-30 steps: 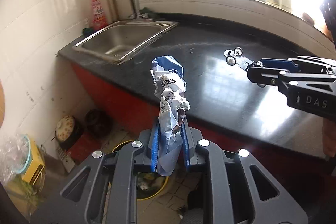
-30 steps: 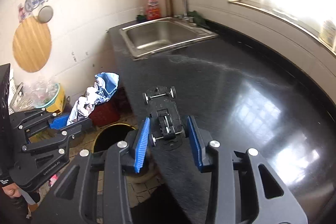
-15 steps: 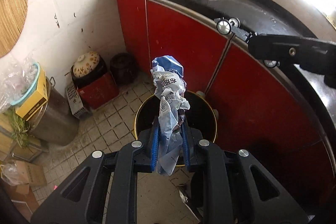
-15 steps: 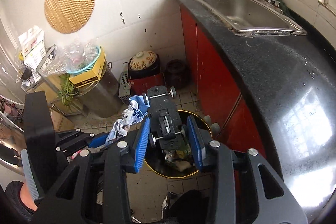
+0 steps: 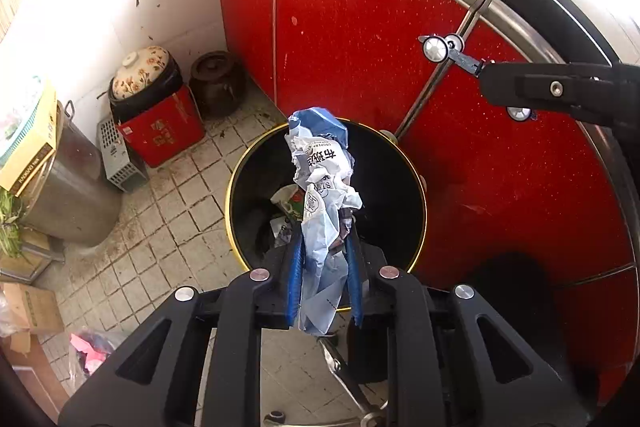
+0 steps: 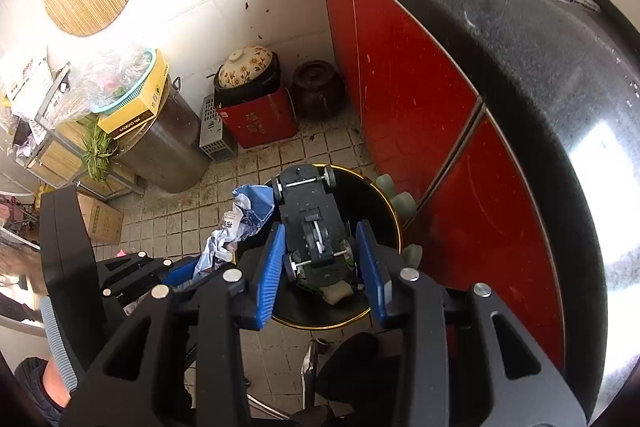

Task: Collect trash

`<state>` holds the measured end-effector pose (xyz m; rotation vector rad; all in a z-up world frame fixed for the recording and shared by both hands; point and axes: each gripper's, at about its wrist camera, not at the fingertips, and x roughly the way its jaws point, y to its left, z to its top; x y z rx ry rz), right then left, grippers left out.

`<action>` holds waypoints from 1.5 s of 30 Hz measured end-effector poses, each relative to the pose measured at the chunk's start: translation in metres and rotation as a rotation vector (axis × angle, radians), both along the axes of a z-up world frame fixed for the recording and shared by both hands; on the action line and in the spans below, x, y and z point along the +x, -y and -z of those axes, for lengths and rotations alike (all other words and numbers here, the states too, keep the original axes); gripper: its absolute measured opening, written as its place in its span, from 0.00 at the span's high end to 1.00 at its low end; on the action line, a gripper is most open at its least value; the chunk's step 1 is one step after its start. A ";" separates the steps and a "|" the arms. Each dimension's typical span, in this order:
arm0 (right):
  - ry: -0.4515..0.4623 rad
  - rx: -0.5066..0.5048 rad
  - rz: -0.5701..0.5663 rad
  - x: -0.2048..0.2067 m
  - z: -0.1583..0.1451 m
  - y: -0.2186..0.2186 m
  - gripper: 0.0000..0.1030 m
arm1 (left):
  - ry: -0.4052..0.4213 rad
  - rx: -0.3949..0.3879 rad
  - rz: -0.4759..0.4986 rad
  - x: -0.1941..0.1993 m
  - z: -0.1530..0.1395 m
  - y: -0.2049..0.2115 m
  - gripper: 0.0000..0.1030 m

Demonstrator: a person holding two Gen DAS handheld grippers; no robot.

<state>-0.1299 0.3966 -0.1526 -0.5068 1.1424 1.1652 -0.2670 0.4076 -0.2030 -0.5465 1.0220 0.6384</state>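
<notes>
My left gripper (image 5: 322, 247) is shut on a crumpled blue and white wrapper (image 5: 320, 183) and holds it right above the open black trash bin (image 5: 240, 167) with a gold rim. My right gripper (image 6: 321, 251) is shut on a black toy car chassis (image 6: 310, 215), wheels up, over the same bin (image 6: 380, 203). The wrapper (image 6: 244, 215) and the left gripper (image 6: 180, 271) show at lower left in the right wrist view. The car's wheels (image 5: 434, 47) and the right gripper (image 5: 560, 91) show at upper right in the left wrist view. Some trash lies inside the bin.
Red cabinet doors (image 5: 360, 27) stand right behind the bin under a black counter (image 6: 540, 67). A red box with a flowered pot (image 5: 156, 107), a dark jar (image 5: 216, 83), a metal drum (image 5: 68, 179) and cardboard boxes (image 5: 28, 307) stand on the tiled floor at left.
Both grippers have swung down from the counter to above the floor bin, each still holding its item. The bin now sits closer and more centred under them.
</notes>
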 end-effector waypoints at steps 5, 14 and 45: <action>-0.020 0.009 0.024 0.006 0.003 -0.003 0.30 | -0.004 0.043 -0.002 0.003 0.002 0.002 0.33; -0.010 0.062 0.026 0.014 -0.021 0.014 0.28 | -0.005 0.068 -0.019 0.004 -0.015 -0.002 0.31; 0.426 -0.003 1.283 0.092 -0.174 0.593 0.08 | 0.395 0.155 0.860 0.265 -0.219 0.373 0.07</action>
